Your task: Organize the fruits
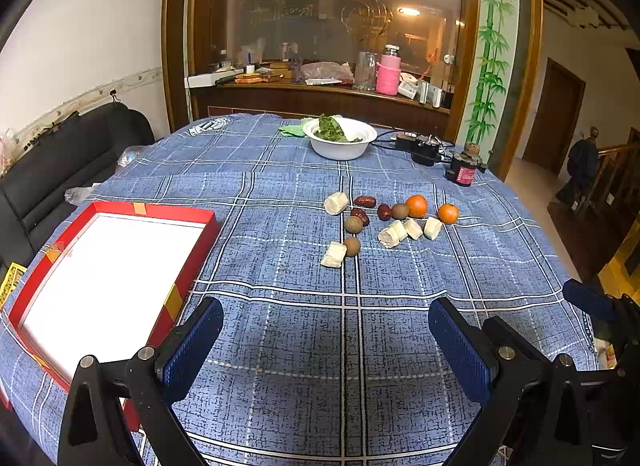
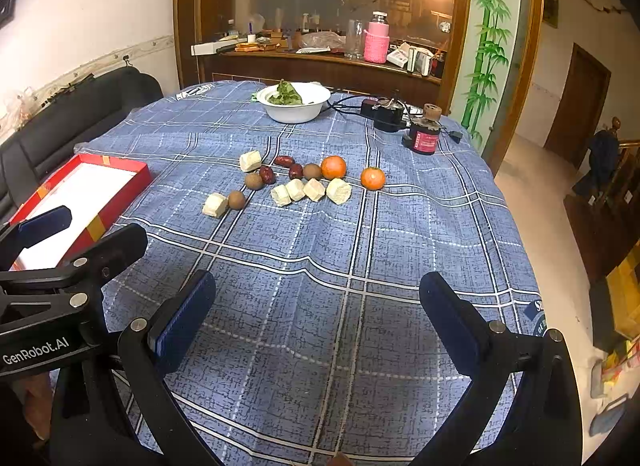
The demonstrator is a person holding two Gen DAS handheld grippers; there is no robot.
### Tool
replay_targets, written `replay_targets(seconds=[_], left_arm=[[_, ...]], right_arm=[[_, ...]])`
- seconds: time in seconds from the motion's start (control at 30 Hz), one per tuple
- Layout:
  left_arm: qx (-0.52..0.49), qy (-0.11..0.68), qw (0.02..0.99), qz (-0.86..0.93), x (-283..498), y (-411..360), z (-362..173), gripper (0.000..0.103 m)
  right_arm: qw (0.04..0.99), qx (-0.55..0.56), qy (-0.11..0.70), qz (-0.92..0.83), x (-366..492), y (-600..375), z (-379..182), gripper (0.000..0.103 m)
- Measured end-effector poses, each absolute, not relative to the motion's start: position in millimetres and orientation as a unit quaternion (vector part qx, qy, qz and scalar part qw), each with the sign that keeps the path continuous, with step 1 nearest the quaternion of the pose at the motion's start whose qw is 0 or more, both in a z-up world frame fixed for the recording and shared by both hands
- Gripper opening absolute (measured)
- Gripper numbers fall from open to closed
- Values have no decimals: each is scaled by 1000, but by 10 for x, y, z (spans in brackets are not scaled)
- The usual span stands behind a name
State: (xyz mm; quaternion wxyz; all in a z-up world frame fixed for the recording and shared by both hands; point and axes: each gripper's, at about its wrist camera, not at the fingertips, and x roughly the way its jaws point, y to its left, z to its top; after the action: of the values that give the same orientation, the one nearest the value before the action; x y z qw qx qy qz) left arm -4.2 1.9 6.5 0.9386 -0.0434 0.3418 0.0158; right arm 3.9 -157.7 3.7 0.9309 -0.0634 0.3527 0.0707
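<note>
Both the left tongs [image 1: 326, 342] and the right tongs [image 2: 318, 318] hang spread wide and empty above the table [image 1: 304, 346]. The fruits [image 1: 390, 215] cluster at twelve o'clock; the red tray [image 1: 108, 266] lies at ten o'clock.

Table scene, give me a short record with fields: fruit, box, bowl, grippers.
oranges: two, loose on the tablecloth
red dates: three
brown round fruits: three
pale chunks: six
red box: open, white inside, no fruit in it
white bowl: holds greens
left gripper: open, empty
right gripper: open, empty
</note>
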Motion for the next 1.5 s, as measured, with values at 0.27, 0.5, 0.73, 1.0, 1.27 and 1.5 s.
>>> replay_targets(seconds=[0.27, 0.5, 0.73, 1.0, 1.27, 1.5], left_arm=[[-47, 343, 938, 2, -45, 42, 28, 103], [-64, 362, 930, 20, 35, 377, -286, 102], [-77, 387, 918, -18, 200, 329, -427, 102], [-61, 422, 903, -47, 467, 86, -574, 81], [-83, 421, 901, -65, 789, 24, -638, 70], [-82, 445, 890, -62, 1120, -32, -734, 48]], right_arm=[[931, -65, 353, 72, 38, -1584, 33, 103], [917, -24, 392, 71, 141, -1820, -151, 103], [926, -1, 366, 96, 389, -1939, -311, 98], [912, 48, 386, 130, 1164, -1953, -368, 56], [893, 82, 423, 129, 1814, -1928, -519, 53], [885, 80, 433, 150, 2025, -1864, -621, 29]])
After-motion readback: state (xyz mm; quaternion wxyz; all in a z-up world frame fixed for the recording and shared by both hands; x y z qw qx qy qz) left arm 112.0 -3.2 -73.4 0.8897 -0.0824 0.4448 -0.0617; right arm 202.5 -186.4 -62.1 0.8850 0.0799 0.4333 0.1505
